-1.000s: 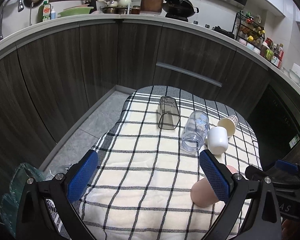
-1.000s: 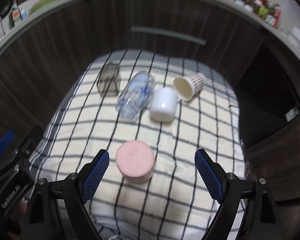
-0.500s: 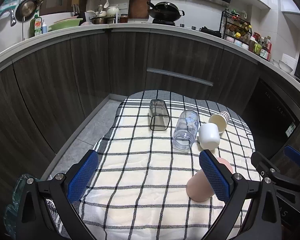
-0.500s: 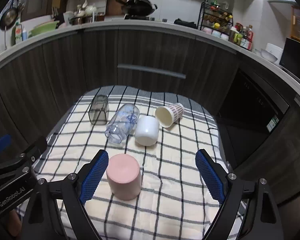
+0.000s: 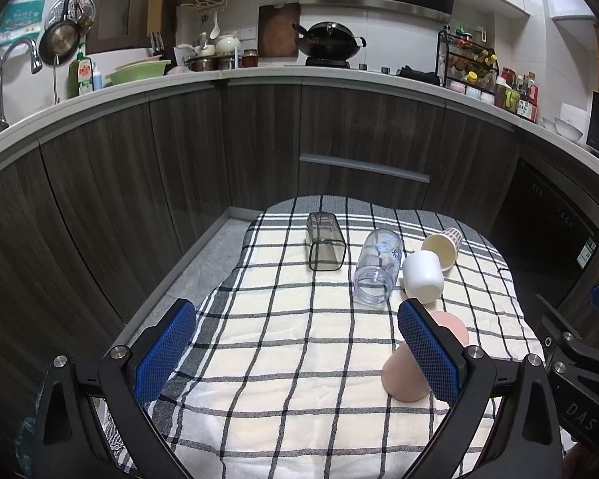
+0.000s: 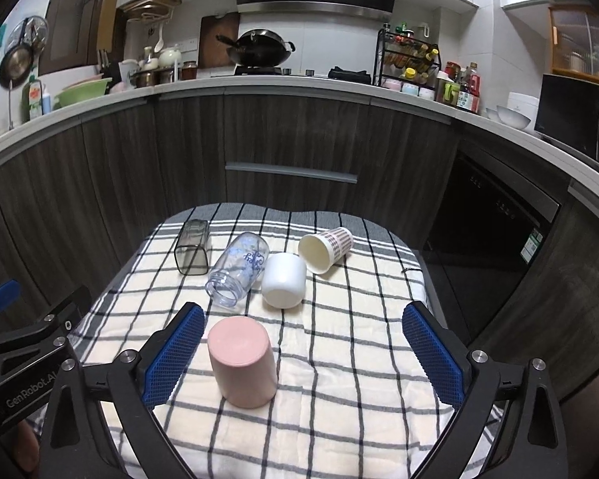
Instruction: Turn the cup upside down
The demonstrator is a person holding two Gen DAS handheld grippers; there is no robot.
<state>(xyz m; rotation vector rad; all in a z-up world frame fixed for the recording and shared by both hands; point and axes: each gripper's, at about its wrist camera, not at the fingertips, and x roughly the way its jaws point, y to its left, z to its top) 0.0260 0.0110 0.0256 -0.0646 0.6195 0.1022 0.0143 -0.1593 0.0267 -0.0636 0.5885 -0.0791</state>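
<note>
**Already inverted: pink cup base-up on checked cloth**

Seemingly flipped, the pink plastic cup [image 6: 241, 361] stands mouth-down near the desk's front edge. Both the right gripper [image 6: 305, 353] and left gripper [image 5: 299, 349] are held apart, empty. Any withdrawal should be kept clear of its wall.

My blue-padded jaws frame a pink cup [image 6: 241, 363] on the cream, black-checked cloth [image 6: 339, 359]. Farther off lie a white cup [image 6: 283, 285] and a red-checked paper cup [image 6: 327, 247].

Cups counted: 5 | pink cup [image 6: 241, 361] 1, 6 o'clock | white cup [image 6: 283, 285] 1 | paper cup [image 6: 325, 249] 1, 1 o'clock | clear jar [image 6: 239, 269] 1 | smoky square tumbler [image 6: 193, 247] 1, 11 o'clock | checked cloth [image 6: 359, 339] 1
</note>
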